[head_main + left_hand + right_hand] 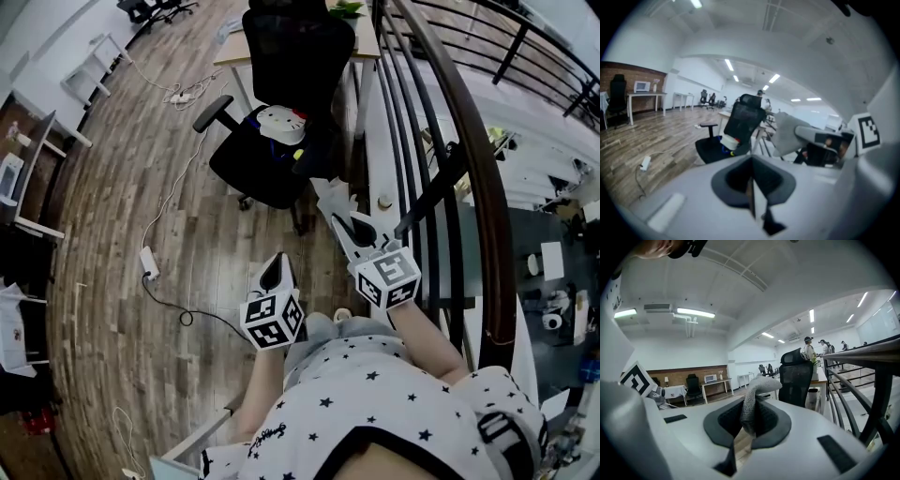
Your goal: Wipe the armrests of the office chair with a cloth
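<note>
The black office chair (281, 122) stands ahead of me on the wood floor, its left armrest (213, 112) sticking out toward the left. A white plush toy (279, 124) lies on the seat. My right gripper (339, 217) is shut on a grey cloth (333, 197) and is held short of the chair's right side, not touching it. The right gripper view shows the cloth (752, 404) pinched between the jaws, with the chair (794, 378) beyond. My left gripper (277, 266) hangs lower and nearer to me, shut and empty. In the left gripper view its jaws are closed (752, 190).
A dark metal railing (450, 141) runs close along the right of the chair. A wooden desk (234, 47) stands behind it. A cable with a power strip (148, 262) lies on the floor at left. White tables (37, 159) line the far left. People (808, 350) stand far off.
</note>
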